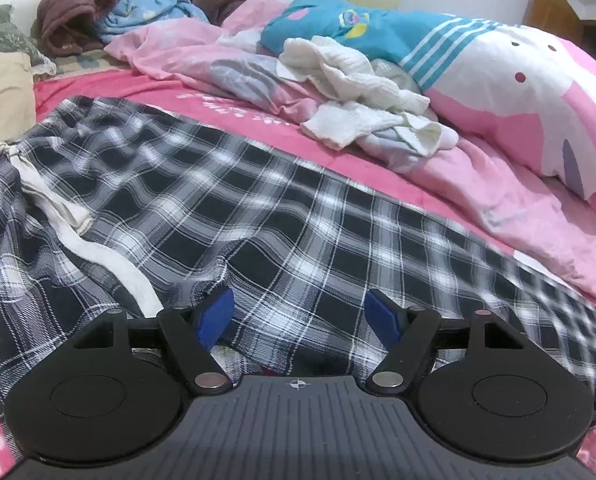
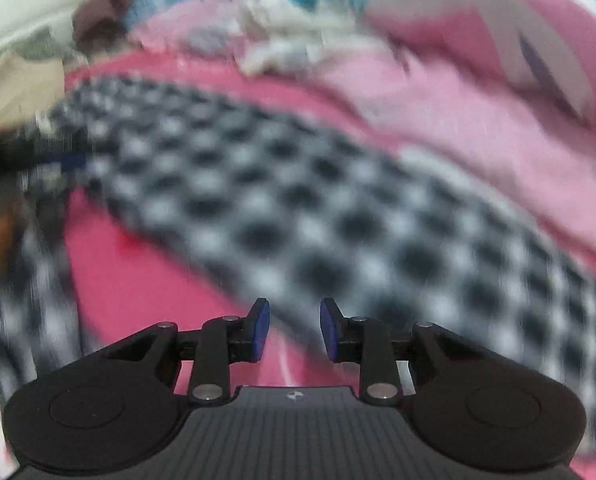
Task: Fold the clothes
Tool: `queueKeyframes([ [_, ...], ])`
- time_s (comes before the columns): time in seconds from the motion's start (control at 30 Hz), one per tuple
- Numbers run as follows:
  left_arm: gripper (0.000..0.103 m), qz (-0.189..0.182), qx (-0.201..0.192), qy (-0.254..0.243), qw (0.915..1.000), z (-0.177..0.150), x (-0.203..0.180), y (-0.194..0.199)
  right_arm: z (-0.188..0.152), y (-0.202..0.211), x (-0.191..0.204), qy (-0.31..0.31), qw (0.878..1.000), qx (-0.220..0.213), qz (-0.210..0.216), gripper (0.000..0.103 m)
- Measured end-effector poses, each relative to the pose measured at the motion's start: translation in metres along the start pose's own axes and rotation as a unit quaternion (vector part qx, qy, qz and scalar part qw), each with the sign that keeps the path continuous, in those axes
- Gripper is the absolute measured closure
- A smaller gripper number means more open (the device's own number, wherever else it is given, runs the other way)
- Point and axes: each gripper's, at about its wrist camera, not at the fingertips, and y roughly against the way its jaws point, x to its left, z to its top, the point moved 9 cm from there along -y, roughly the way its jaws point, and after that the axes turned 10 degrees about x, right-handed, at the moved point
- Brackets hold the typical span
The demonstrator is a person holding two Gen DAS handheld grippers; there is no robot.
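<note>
**Plaid trousers spread on the bed, both grippers low over them**

The black-and-white plaid trousers lie spread across the pink bed sheet, waistband and pale drawstring toward nine o'clock, one leg running out toward four o'clock. The left hand-held gripper hangs just over the cloth at six o'clock with its jaws wide apart and nothing pinched between the blue pads. In the right wrist view, heavily blurred, the right hand-held gripper stands with its jaws a little apart and empty, above the trousers. At twelve to two o'clock a crumpled white garment lies on a pink cartoon-print duvet.
</note>
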Motion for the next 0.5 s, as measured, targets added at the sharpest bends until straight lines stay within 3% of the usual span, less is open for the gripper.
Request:
queueKeyframes([
  [0.13,0.031,0.009,-0.008,0.005,0.9999,0.005,0.007,0.003,0.038,-0.044,0.031,0.018,0.999,-0.033,0.027,0.073],
  [0.23,0.031,0.011,-0.008,0.013,0.9998,0.007,0.012,0.003,0.017,-0.072,0.049,0.048,0.998,-0.012,0.031,0.073],
  [0.3,0.030,0.010,-0.011,0.018,0.9997,0.008,0.014,0.005,-0.001,-0.065,0.053,0.042,0.998,-0.014,0.038,0.072],
  [0.4,0.030,0.015,-0.014,0.015,0.9997,0.008,0.013,0.006,-0.016,-0.042,0.054,0.011,0.996,0.007,0.091,0.073],
  [0.5,0.030,0.018,-0.012,0.006,0.9998,0.005,0.010,0.004,0.004,-0.036,0.048,0.001,0.997,-0.013,0.077,0.074],
])
